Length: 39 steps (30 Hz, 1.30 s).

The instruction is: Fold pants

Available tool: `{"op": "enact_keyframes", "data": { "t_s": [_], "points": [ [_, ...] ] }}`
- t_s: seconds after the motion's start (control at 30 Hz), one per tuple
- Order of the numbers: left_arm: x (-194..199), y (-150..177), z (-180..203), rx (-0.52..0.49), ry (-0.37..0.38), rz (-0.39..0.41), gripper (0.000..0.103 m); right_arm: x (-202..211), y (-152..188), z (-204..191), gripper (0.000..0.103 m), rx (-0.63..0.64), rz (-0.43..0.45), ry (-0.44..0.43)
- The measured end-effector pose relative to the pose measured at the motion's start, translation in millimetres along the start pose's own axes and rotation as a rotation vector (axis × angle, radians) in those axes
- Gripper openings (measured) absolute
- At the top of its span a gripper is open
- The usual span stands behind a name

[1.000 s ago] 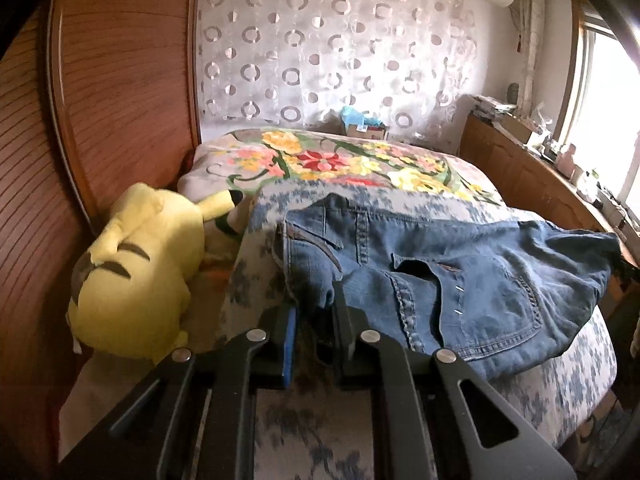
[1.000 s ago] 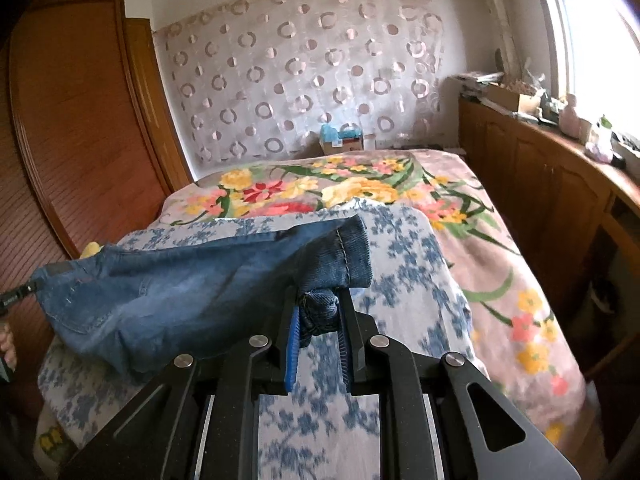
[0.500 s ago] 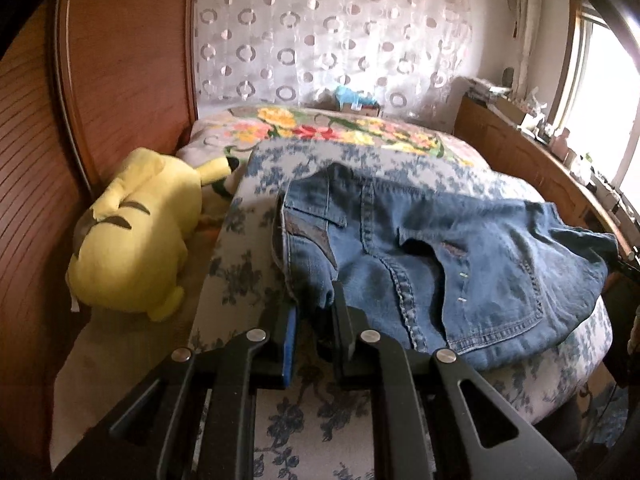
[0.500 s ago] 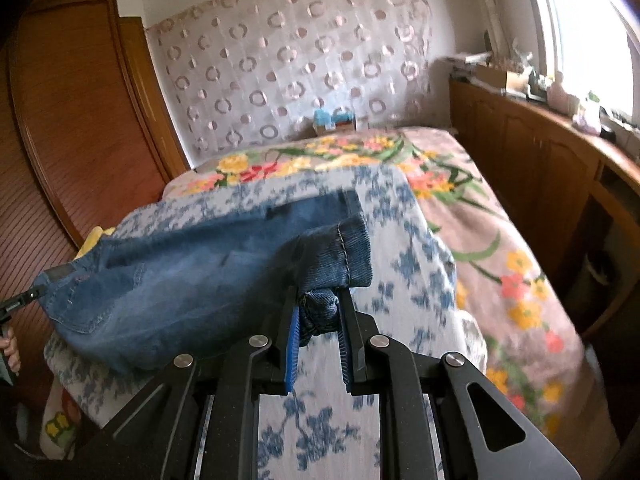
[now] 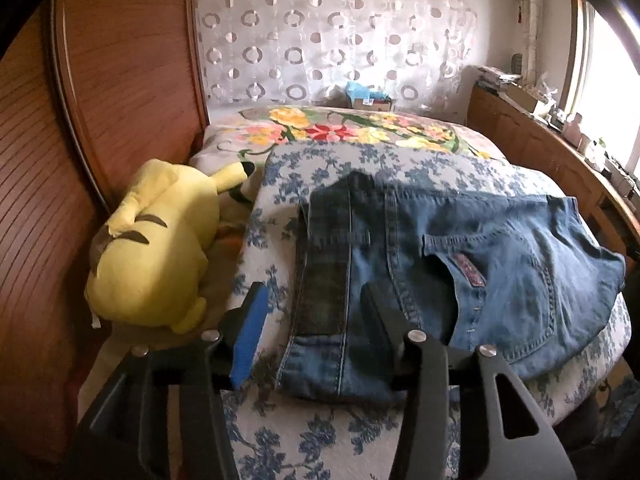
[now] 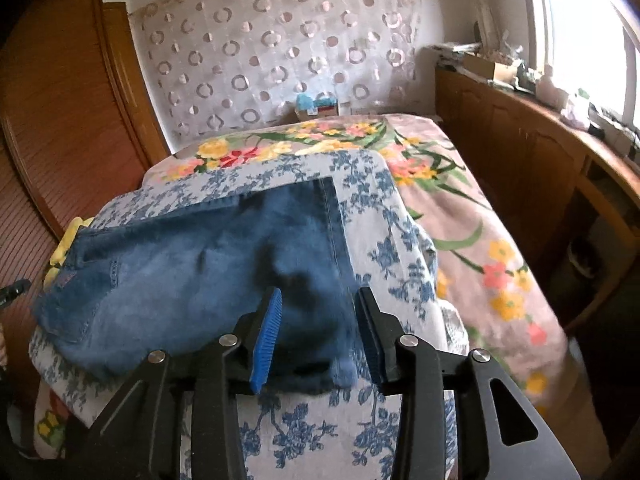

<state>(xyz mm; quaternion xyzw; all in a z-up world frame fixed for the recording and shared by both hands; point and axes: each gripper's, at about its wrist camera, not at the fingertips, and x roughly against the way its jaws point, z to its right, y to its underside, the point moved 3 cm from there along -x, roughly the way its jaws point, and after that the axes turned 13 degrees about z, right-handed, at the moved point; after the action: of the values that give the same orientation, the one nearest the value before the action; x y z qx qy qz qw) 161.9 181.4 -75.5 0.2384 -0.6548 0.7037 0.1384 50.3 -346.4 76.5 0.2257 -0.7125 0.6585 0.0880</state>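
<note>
In the left wrist view, the left gripper [image 5: 316, 320] is seen spread wide over the waistband of the jeans [image 5: 460, 264], laid flat beside the yellow plush [image 5: 156, 252].

In the right wrist view, the right gripper [image 6: 318, 328] is likewise parted over the hem. Both should be withdrawn straight back so the fold is not dragged.

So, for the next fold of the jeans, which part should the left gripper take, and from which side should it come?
Probably the near waistband corner of the jeans, where the plaid lining is turned out. That edge lies flat and thick on the blue floral blanket, right between the open left gripper fingers. Come low from the near side, one finger sliding under the band.
</note>
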Motion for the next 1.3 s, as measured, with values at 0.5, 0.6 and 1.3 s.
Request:
{"op": "enact_keyframes", "data": {
  "t_s": [0.5, 0.6, 1.3],
  "points": [
    [-42.8, -17.6, 21.3, 0.005, 0.069, -0.004, 0.059, -60.0, -23.2, -56.2, 0.050, 0.068, -0.006, -0.162],
    [-50.1, -22.6, 30.5, -0.007, 0.092, -0.004, 0.059, -78.4, -32.7, -72.9, 0.051, 0.093, -0.012, -0.211],
    [-86.2, -23.4, 66.7, -0.040, 0.200, -0.048, 0.059, -228.0, -37.9, -199.4, 0.051, 0.393, -0.235, -0.483]
  ]
}}
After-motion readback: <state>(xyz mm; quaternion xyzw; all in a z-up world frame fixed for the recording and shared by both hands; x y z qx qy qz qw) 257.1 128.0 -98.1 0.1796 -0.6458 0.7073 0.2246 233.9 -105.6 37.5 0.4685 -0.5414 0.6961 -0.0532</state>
